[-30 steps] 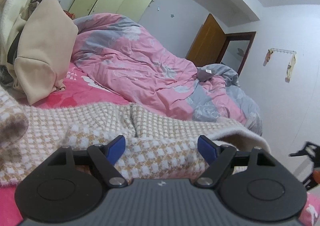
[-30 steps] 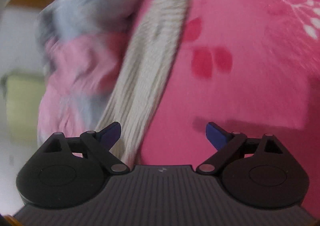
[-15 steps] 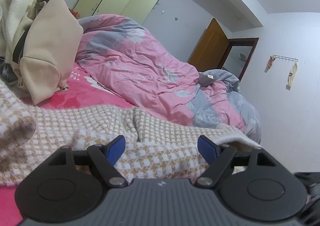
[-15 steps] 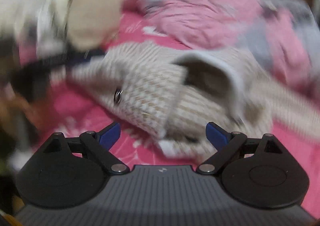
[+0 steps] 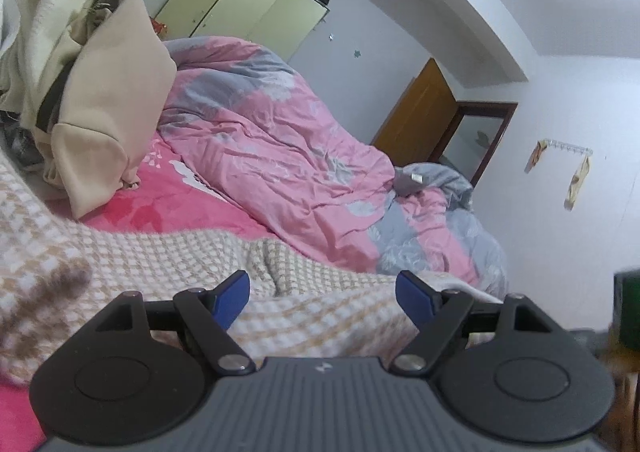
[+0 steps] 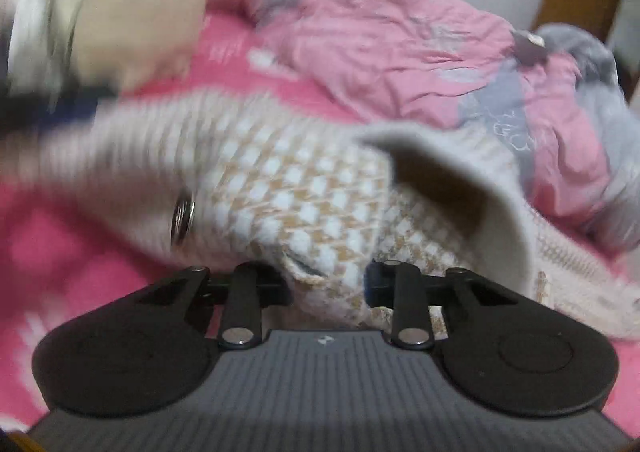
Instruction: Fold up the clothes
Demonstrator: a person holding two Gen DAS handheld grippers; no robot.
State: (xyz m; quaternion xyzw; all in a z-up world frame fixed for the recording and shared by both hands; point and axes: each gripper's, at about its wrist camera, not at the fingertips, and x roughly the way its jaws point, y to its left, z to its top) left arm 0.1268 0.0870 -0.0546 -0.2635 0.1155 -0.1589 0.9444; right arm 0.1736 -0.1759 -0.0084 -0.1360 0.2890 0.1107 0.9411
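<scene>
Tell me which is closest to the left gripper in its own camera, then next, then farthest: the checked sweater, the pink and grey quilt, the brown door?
From the left gripper:
1. Checked sweater, right under and between the open fingers.
2. Pink and grey quilt, heaped on the bed beyond the sweater.
3. Brown door, at the far wall, right of centre.

Motion blur smears the left half of the right wrist view, reducing the beige pile (image 6: pixel 132 12) to streaks. The right gripper (image 6: pixel 326 284) fingertips vanish under the checked knit garment (image 6: pixel 296 192), apparently clamped. A dark green object (image 5: pixel 629 308) is cropped at the left view's edge.
</scene>
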